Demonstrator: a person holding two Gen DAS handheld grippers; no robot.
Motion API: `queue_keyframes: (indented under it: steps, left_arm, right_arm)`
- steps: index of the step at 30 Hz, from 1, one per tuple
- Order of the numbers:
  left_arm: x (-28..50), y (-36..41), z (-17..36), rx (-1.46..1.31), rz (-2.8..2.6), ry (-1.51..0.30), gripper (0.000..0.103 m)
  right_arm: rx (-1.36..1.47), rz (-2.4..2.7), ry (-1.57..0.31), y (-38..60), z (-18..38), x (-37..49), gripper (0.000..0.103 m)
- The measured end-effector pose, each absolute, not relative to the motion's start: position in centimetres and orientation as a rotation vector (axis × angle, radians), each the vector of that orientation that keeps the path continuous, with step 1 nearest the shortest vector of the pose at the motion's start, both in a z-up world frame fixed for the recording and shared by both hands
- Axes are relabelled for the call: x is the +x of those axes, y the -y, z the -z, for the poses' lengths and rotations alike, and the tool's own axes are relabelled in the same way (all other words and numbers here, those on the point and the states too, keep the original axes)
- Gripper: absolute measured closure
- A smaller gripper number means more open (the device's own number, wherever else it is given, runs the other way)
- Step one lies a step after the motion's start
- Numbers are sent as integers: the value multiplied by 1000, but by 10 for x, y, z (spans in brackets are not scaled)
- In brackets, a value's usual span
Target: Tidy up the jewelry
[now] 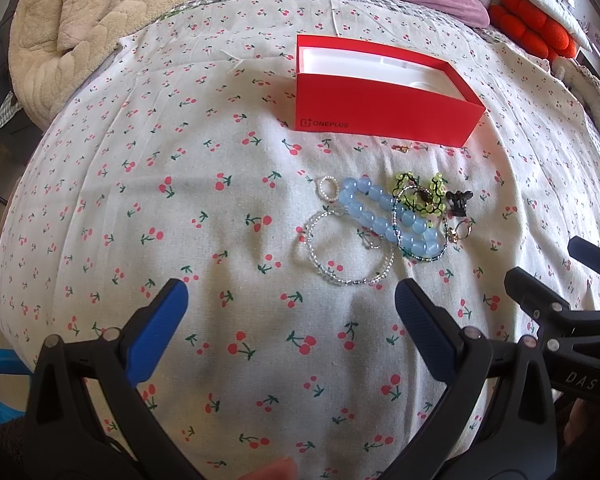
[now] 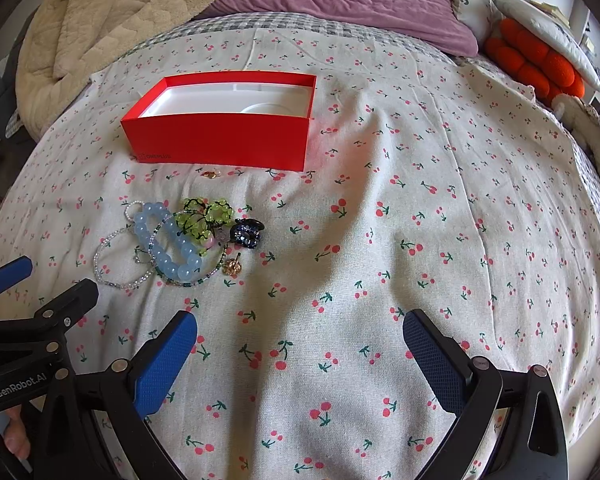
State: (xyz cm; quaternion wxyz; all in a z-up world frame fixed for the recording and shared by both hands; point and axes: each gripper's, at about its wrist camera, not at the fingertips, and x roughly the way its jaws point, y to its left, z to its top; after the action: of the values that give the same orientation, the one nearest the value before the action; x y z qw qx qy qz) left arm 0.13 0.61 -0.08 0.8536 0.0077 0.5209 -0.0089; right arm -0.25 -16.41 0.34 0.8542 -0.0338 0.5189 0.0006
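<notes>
Item: red box, rectangular card, lidless, white-lined; long axis laid across the cherry-print cloth. Set just beyond the jewelry pile. Blue bead bracelet, glossy round beads, flattened oval running diagonally. Clear bead bracelet, fine, circular. Green beaded piece, tangled. Left gripper and right gripper: blue-padded fingers spread wide, nothing held.

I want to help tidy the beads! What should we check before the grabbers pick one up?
1. Red box open, white tray showing: ok.
2. Left gripper open, holding nothing: ok.
3. Right gripper open, holding nothing: ok.
4. Blue bead bracelet free of others: not ok, a thin beaded strand crosses it.
5. Small gold clasp lying apart near the box: ok.
6. Pile fully untangled: cannot tell.
</notes>
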Motion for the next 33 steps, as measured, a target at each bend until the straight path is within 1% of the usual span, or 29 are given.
queue_keyframes:
  steps: [33]
  left_arm:
    - [3,-13,-4,30,36,-1078,0]
  right_arm:
    - [-67,-9,-1082,165,-8,1,0]
